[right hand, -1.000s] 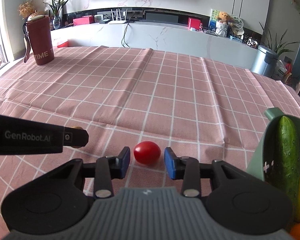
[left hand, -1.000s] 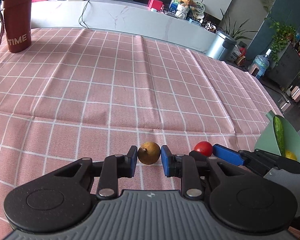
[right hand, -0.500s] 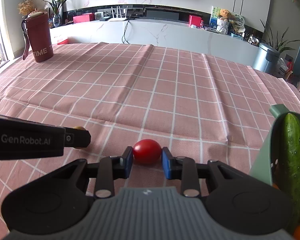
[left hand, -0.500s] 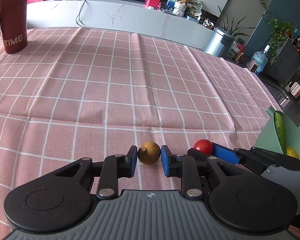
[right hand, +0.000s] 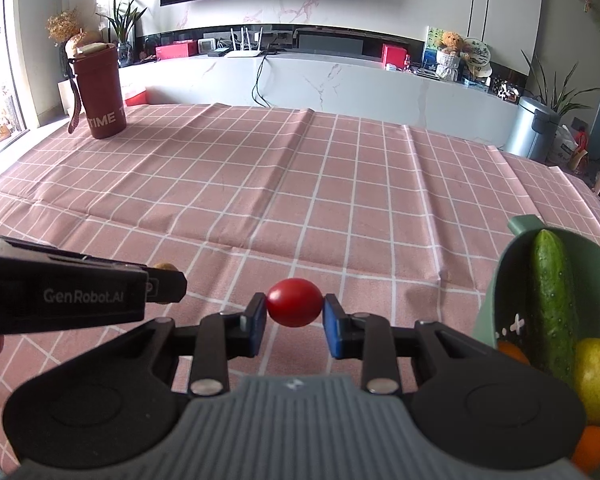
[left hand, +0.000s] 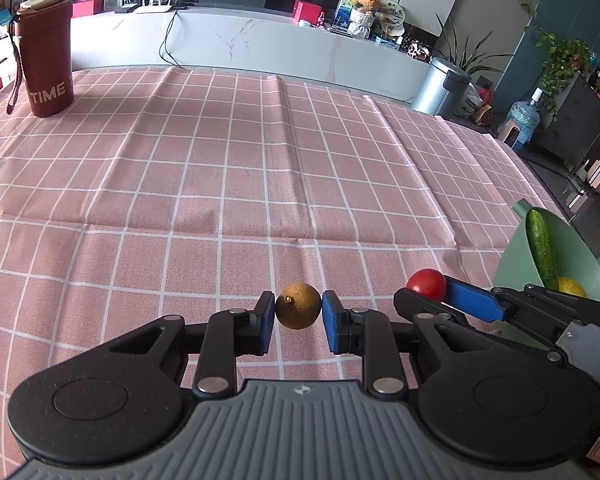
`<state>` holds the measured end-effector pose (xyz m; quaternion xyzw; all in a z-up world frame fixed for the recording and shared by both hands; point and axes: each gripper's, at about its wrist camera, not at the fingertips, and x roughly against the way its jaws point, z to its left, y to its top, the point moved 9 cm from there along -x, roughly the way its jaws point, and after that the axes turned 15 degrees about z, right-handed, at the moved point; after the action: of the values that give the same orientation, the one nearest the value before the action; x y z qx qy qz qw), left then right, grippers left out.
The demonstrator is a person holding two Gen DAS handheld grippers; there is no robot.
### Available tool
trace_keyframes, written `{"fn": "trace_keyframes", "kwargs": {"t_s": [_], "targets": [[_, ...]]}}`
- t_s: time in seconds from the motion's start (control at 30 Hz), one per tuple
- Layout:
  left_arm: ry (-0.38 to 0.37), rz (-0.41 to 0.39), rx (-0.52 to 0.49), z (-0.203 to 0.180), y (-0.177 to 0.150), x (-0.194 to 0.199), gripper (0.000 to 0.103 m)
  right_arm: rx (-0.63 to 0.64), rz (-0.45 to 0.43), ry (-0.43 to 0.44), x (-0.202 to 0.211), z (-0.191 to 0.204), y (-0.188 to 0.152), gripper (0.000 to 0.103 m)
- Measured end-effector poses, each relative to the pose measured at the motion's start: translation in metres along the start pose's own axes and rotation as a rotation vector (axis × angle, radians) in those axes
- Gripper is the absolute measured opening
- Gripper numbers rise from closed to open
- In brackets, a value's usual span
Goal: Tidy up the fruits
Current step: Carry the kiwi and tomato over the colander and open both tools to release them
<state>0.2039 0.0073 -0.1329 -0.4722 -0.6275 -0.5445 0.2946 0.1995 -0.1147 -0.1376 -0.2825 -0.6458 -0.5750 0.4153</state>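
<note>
1. Fruit sits in both of our grippers: the left gripper (left hand: 298,312) has its jaws closed on a small round brown fruit (left hand: 298,306), the blue pads pressing it from either side.
2. Our right gripper (right hand: 294,309) has its jaws clamped on a cherry tomato (right hand: 294,303); they have just been closing, with the tomato between them, and the pads now touch both its flanks.
3. Both fruits hang just above the pink checked cloth (left hand: 220,168) that covers the bench; we cannot tell whether either brushes the cloth.
4. From the left wrist view, the right gripper and its tomato lie just to the right of the brown fruit. From the right wrist view, the left gripper's black body, marked "GenRobot.AI", comes in from the left edge.
5. We see a pale green bowl (right hand: 500,280) at the right, near the right gripper. It holds a cucumber (right hand: 552,300) leaning upright against the wall, a yellow fruit (right hand: 598,376) and orange fruits (right hand: 590,446).
6. A dark red tumbler (left hand: 46,56) lettered "TIME" stands upright at the far left of the bench, well apart from the fruits.
</note>
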Motion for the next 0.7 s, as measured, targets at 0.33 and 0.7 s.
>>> {"fn": "trace_keyframes", "kwargs": {"t_s": [0.33,0.7], "targets": [[-0.004,-0.113,-0.076,-0.049,-0.012,0.063,0.028,0.025,-0.071,-0.009,0.074,-0.006,-0.013,0.026],[-0.139,-0.143,-0.172,-0.123,-0.014,0.095,0.028,-0.066,-0.066,0.015,0.153,-0.078,-0.041,0.026]]}}
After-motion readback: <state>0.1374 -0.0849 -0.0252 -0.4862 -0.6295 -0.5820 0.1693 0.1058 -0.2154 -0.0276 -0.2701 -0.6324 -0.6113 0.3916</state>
